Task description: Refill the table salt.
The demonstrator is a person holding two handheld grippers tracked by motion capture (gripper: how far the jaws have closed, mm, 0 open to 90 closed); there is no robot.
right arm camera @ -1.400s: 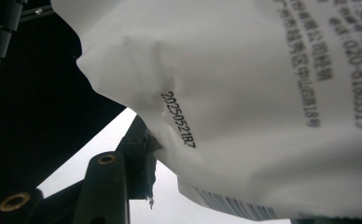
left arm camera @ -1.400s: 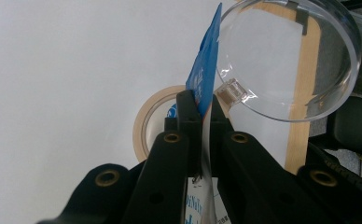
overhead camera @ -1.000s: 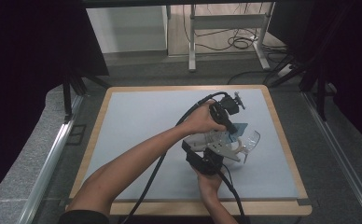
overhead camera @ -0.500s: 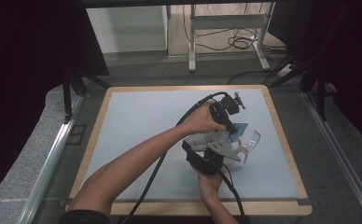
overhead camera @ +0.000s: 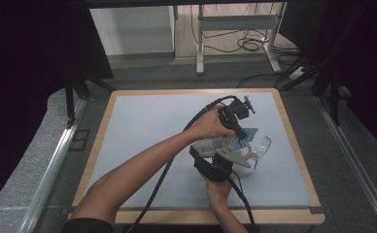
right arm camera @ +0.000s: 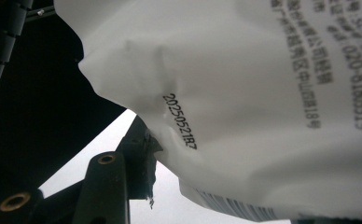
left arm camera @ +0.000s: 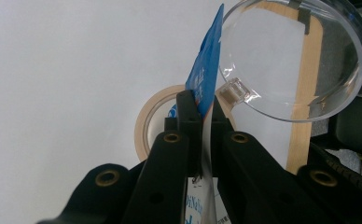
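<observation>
Far left in the left gripper view lies a roll of tape (left arm camera: 146, 116), flat on the pale surface (left arm camera: 53, 70) and no part of this job. Next to it, at the centre, my left gripper (left arm camera: 200, 100) has its fingers pinched tight together on the edge of the blue-and-white packet (left arm camera: 207, 70), which stands up between them, off the surface. At the upper right of that frame the clear bowl (left arm camera: 300, 60) sits just beside the packet, tilted toward me.

In the right gripper view, one finger (right arm camera: 139, 140) of my right gripper (overhead camera: 223, 158) presses into a crease at the packet's lower left. The white wrapper hides the other finger, so I cannot tell whether that hand truly clamps it.

I judge this to be the opening step, with the packet caught between both hands near the bowl. The next move calls for a firm hold below, then pulling the pinched edge away to tear it, keeping the mouth over the bowl.
</observation>
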